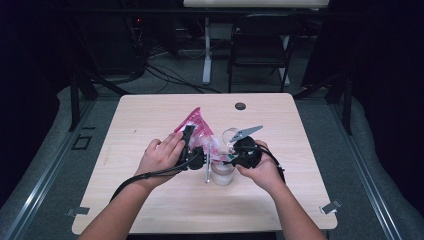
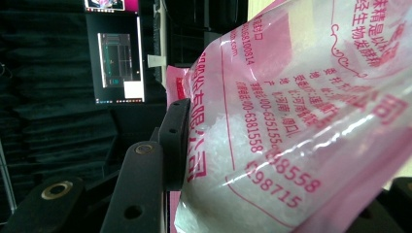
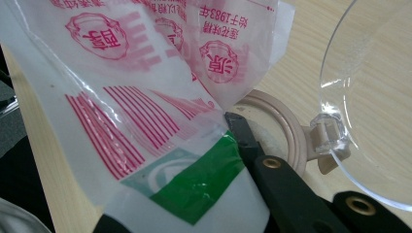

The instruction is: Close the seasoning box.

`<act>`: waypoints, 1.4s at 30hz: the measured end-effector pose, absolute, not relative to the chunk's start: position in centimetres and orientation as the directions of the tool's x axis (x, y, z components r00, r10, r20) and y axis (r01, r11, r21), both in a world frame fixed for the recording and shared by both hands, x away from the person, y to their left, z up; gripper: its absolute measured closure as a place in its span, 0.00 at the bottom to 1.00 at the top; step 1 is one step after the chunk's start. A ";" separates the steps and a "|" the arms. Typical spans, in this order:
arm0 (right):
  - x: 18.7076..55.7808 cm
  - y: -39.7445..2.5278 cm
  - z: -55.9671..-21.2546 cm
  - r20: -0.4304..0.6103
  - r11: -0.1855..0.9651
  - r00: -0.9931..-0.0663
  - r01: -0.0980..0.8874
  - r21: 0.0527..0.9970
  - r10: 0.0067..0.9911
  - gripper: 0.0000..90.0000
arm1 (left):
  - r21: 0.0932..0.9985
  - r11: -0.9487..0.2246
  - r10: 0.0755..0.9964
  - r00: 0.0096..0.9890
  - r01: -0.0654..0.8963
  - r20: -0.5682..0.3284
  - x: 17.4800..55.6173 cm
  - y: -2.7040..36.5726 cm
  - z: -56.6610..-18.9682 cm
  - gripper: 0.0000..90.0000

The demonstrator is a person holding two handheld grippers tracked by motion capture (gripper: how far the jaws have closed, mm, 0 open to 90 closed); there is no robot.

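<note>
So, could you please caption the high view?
Two grippers tilt a pink bag over an open jar on the table.

The setting is judged to be a recording lab or test studio. A single light wooden table is enclosed by black curtains on both sides. Loose cables are seen on the grey floor behind it, beside a folding chair and a desk leg. A lit monitor is seen in the left gripper view.
</note>
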State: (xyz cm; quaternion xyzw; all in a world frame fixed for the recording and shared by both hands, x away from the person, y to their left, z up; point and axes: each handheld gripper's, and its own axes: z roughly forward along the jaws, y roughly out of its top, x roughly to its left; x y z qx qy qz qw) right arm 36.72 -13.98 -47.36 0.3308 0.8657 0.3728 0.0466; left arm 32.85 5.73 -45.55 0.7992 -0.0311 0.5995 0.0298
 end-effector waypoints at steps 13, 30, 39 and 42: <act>36.9 -13.5 -47.6 0.161 0.510 -0.784 0.529 0.679 0.599 1.00 | -0.007 -0.997 -0.029 0.288 -0.075 0.957 32.8 6.3 -46.0 0.68; 36.9 -13.5 -47.6 0.163 0.508 -0.781 0.534 0.676 0.603 1.00 | -0.039 -0.996 -0.061 0.276 -0.085 0.959 32.8 6.1 -46.0 0.69; 36.9 -13.6 -47.6 0.161 0.510 -0.780 0.535 0.673 0.605 1.00 | -0.040 -0.995 -0.063 0.285 -0.086 0.957 32.9 6.0 -45.9 0.69; 36.9 -13.7 -47.5 0.163 0.509 -0.780 0.536 0.674 0.604 1.00 | -0.045 -0.996 -0.066 0.290 -0.080 0.955 32.8 6.0 -45.9 0.69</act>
